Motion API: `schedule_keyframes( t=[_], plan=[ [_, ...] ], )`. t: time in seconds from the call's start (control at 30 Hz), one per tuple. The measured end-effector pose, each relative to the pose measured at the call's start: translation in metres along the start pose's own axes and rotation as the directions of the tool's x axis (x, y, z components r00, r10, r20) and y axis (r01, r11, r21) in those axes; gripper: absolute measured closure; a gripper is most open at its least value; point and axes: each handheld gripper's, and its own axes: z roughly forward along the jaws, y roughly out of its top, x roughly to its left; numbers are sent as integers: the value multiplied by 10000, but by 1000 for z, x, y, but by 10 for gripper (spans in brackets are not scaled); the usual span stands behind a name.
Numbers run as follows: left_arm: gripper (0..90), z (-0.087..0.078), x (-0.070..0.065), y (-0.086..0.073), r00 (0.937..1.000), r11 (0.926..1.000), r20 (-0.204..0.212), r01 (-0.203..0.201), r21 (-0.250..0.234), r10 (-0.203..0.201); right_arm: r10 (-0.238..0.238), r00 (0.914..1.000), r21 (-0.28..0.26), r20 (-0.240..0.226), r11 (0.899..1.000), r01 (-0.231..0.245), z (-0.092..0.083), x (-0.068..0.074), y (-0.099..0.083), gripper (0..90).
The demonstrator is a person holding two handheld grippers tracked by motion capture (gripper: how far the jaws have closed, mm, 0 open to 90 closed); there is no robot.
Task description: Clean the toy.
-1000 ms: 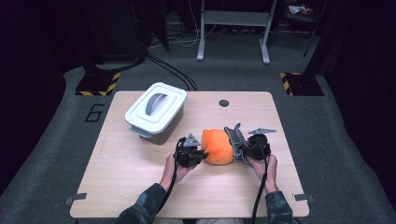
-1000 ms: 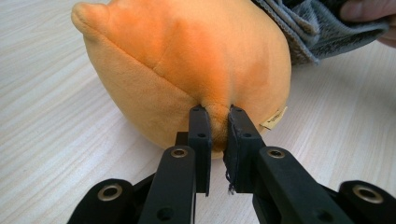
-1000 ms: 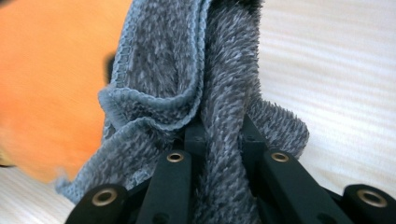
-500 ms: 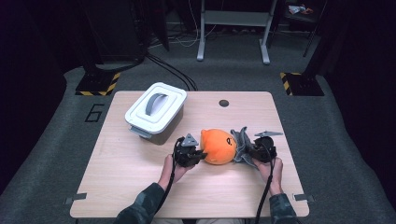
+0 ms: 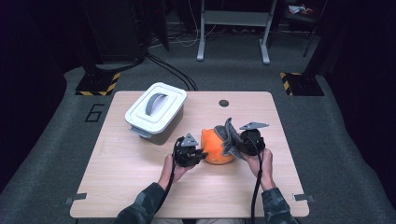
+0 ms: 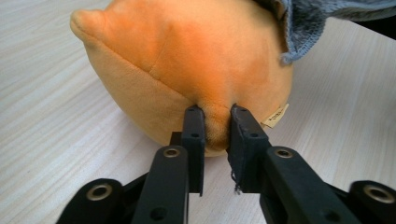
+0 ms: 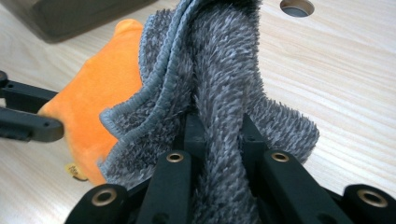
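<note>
Jaws: left gripper [image 6: 212,121] loosening, pinching orange plush [image 6: 187,60]; right gripper [image 7: 217,126] clamps grey cloth [image 7: 219,70]; white bin [image 5: 155,110] possibly clear.

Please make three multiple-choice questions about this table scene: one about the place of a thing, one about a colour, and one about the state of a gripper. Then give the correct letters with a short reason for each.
1. Where does the white lidded box stand on the table?
A. at the far left part
B. at the near right corner
C. on top of the plush toy

2. What colour is the plush toy between the two grippers?
A. green
B. orange
C. white

3. What does the right gripper do?
A. it stands open over the bare table
B. it is shut on the grey cloth
C. it holds the handle of the box

Answers:
1 A, the high view shows the box far and left of both hands.
2 B, the left gripper pinches an orange fold of it.
3 B, the right gripper view shows the cloth clamped between its jaws.
</note>
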Motion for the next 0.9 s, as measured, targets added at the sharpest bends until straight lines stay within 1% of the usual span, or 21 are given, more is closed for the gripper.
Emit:
schedule_keyframes(
  t=[0.03, 0.07, 0.1, 0.13, 0.2, 0.23, 0.27, 0.3, 0.33, 0.37, 0.4, 0.47, 0.5, 0.57, 0.6, 0.63, 0.67, 0.73, 0.77, 0.8, 0.9],
  plan=[
    [720, -1, 0, 0, 10000, 10000, 35, -46, -81, 46, 156, 9999, 1, -26, 9999, -156, 1, 0, 0, 788],
    [663, -1, -1, -1, 9996, 9997, -158, -252, -65, 251, -25, 10000, 102, -15, 9999, 25, 2, -3, -1, 788],
    [631, -2, -2, -1, 9986, 9992, -338, -402, -92, 398, -14, 10000, 63, -17, 10000, 14, 3, -5, -1, 788],
    [589, -2, -3, -2, 9977, 9983, -354, -582, -60, 579, -2, 10000, 65, -55, 10000, 3, 3, -6, -1, 788],
    [515, -2, -6, -4, 9949, 9968, -631, -793, -81, 786, 26, 10000, 136, -9, 9999, -26, 4, -7, -1, 788],
    [491, -2, -6, -5, 9944, 9962, -624, -859, -142, 848, 291, 9996, 180, -18, 9994, -291, 5, -5, 0, 788],
    [471, -2, -7, -6, 9934, 9958, -712, -908, -68, 901, 216, 9998, 167, -21, 9996, -215, 5, -6, 1, 788],
    [449, -1, -7, -6, 9930, 9958, -752, -913, -19, 909, -31, 10000, 168, 14, 9999, 31, 6, -8, 1, 788],
    [439, 2, -6, -6, 9925, 9955, -772, -948, -3, 945, -1, 10000, 167, -4, 9999, 1, 7, -8, 1, 788],
    [430, 4, -6, -7, 9917, 9952, -833, -973, 60, 975, 316, 9995, 232, -35, 9992, -316, 7, -6, 2, 788],
    [426, 5, -6, -7, 9906, 9945, -882, -1050, 36, 1049, 257, 9997, 183, -33, 9995, -257, 8, -7, 2, 788],
    [442, 9, -7, -7, 9906, 9945, -883, -1043, 77, 1046, 258, 9996, 193, -60, 9995, -257, 9, -9, 2, 788],
    [460, 11, -7, -8, 9904, 9941, -856, -1088, -7, 1083, 200, 9998, 195, -78, 9996, -199, 9, -10, 1, 788],
    [532, 14, -9, -8, 9892, 9928, -861, -1196, -25, 1189, 229, 9997, 229, -112, 9995, -227, 10, -11, 1, 788],
    [587, 15, -10, -8, 9886, 9928, -932, -1198, -80, 1186, 431, 9990, 214, -130, 9989, -428, 10, -10, 0, 788],
    [614, 15, -11, -7, 9887, 9926, -902, -1214, -106, 1199, 284, 9995, 169, -169, 9995, -281, 10, -12, 0, 788],
    [647, 15, -11, -7, 9894, 9930, -884, -1172, -141, 1155, 198, 9997, 146, -156, 9997, -195, 10, -13, -1, 788],
    [706, 15, -10, -6, 9907, 9938, -843, -1092, -206, 1071, 407, 9991, 96, -153, 9991, -406, 8, -13, -2, 788],
    [726, 15, -11, -5, 9918, 9945, -795, -1024, -212, 1004, 353, 9992, 66, -160, 9994, -352, 6, -14, -2, 788],
    [742, 14, -10, -4, 9910, 9939, -813, -1082, -214, 1061, 432, 9989, -45, -175, 9991, -433, 3, -14, -2, 788],
    [760, 12, -10, 1, 9960, 9968, -501, -748, -272, 734, 470, 9986, -325, -238, 9983, -478, -6, -13, -2, 788]
  ],
)
